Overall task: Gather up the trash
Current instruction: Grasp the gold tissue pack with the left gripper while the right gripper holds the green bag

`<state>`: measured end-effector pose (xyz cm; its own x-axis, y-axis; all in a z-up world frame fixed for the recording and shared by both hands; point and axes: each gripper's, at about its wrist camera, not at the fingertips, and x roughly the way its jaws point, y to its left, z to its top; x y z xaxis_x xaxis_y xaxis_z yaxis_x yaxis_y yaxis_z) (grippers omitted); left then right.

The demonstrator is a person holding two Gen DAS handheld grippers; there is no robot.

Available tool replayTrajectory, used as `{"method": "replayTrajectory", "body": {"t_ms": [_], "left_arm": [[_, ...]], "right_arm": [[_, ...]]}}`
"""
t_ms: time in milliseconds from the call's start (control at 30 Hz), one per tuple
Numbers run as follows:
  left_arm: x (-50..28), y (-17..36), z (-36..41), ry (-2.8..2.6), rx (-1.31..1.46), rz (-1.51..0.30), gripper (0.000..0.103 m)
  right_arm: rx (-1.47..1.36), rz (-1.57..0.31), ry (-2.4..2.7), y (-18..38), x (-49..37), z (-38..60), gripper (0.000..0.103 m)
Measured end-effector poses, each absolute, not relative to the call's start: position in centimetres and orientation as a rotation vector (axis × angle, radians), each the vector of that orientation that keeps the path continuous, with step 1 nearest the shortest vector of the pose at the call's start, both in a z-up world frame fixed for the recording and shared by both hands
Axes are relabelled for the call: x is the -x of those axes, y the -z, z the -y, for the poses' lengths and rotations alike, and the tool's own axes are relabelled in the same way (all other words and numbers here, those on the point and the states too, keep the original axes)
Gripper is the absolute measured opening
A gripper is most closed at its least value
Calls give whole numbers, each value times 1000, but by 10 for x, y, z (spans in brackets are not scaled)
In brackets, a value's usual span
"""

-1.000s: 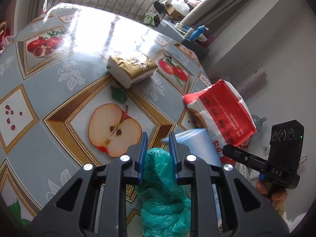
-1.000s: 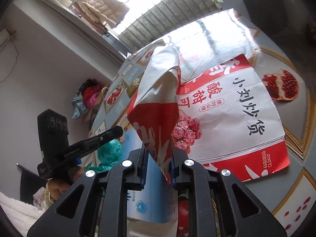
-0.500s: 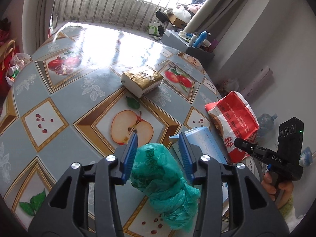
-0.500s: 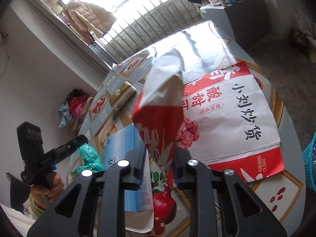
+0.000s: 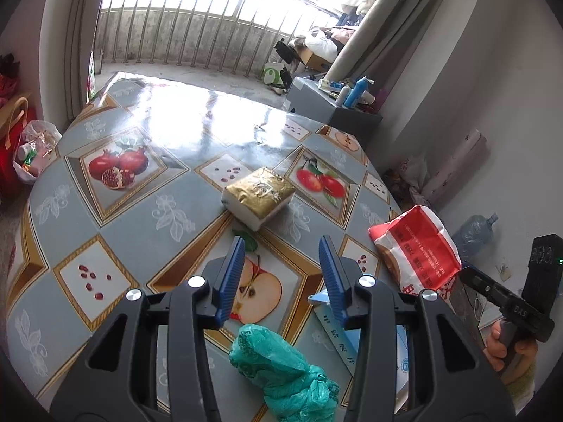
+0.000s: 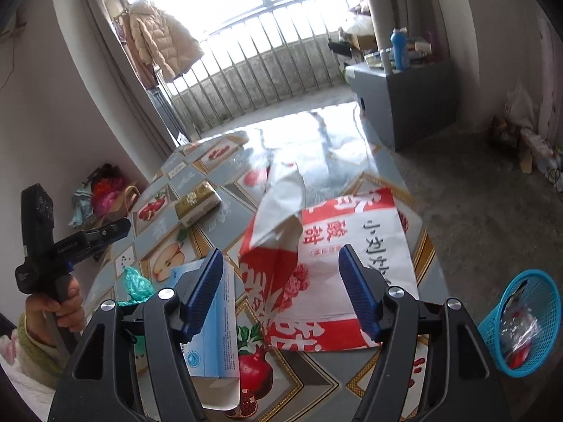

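Left gripper (image 5: 281,274): we now hold its fingers wide apart and empty. A second ago they pinched the crumpled green plastic bag (image 5: 288,376); it has since been let go.
Green bag position: it lies on the table (image 5: 116,232) below and just behind the left fingertips, between the finger arms, touching neither pad.
Right gripper (image 6: 285,288): its fingers also stand wide, holding nothing. A second ago they clamped the raised flap of the red-and-white printed paper snack bag (image 6: 337,256); that grip has been released.
Snack bag position: it rests flat on the table ahead of and between the right fingers, its flap standing up on its own.
Blue-and-white flat paper carton (image 6: 207,320): under and just beside the right gripper's left finger, on the table.
Gold-wrapped rectangular tissue pack (image 5: 258,197): ahead of the left fingers, well apart from them.
Blue mesh plastic basket (image 6: 520,320): on the floor to the right of the right fingers, some wrappers already inside.
Meaning for the task: both pieces are back on the table, so neither is collected. We judge that each needs a fresh grasp before transfer to the basket.
Risk: the thin bag may slip out of a shallow pinch.
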<state>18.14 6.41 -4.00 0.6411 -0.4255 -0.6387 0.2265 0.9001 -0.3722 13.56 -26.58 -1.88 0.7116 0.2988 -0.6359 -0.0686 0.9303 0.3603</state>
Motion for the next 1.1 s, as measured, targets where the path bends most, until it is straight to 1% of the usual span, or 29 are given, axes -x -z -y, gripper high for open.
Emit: {"method": "replayTrajectory", "body": {"t_ms": [100,133,167,200,267,300,367,433,500,633,667,700,733,800,900,1000,1100], "left_arm": [[-191,36,-62,401,254,-789,42],[-199,34,-62,425,240,-788,49],[-206,34,-60,432,225,-789,52],[-215,35,-58,433,202,-793,58],[-237,38,-52,442,131,-816,61],[-247,41,-49,448,106,-829,66],[-269,52,-41,446,40,-875,67],[-285,62,-33,463,-1,-902,73],[-299,73,-23,482,-48,-936,76],[-313,94,-10,454,-130,-971,75],[-315,96,-11,440,-132,-979,73],[-316,98,-12,450,-112,-985,64],[-315,98,-13,466,-87,-986,57],[-313,95,-19,423,-59,-996,56],[-299,77,-34,402,-4,-960,56],[-270,50,-58,375,82,-924,56],[-236,37,-80,330,141,-910,56]], "right_arm": [[-317,-736,-218,11,-135,266,66],[-316,-735,-220,10,-137,266,66],[-316,-737,-219,11,-139,266,67],[-319,-741,-218,12,-141,266,66],[-326,-759,-219,19,-144,267,66],[-330,-768,-220,23,-144,267,66],[-331,-800,-225,32,-145,265,66],[-326,-828,-222,42,-145,263,66],[-333,-853,-222,50,-143,262,66],[-343,-886,-215,60,-143,264,66],[-345,-886,-214,61,-143,265,66],[-346,-882,-213,60,-143,266,66],[-349,-878,-211,59,-143,267,66],[-355,-872,-213,57,-142,268,66],[-352,-863,-214,55,-140,269,66],[-343,-843,-206,51,-132,274,66],[-351,-817,-205,45,-122,280,66]]}}
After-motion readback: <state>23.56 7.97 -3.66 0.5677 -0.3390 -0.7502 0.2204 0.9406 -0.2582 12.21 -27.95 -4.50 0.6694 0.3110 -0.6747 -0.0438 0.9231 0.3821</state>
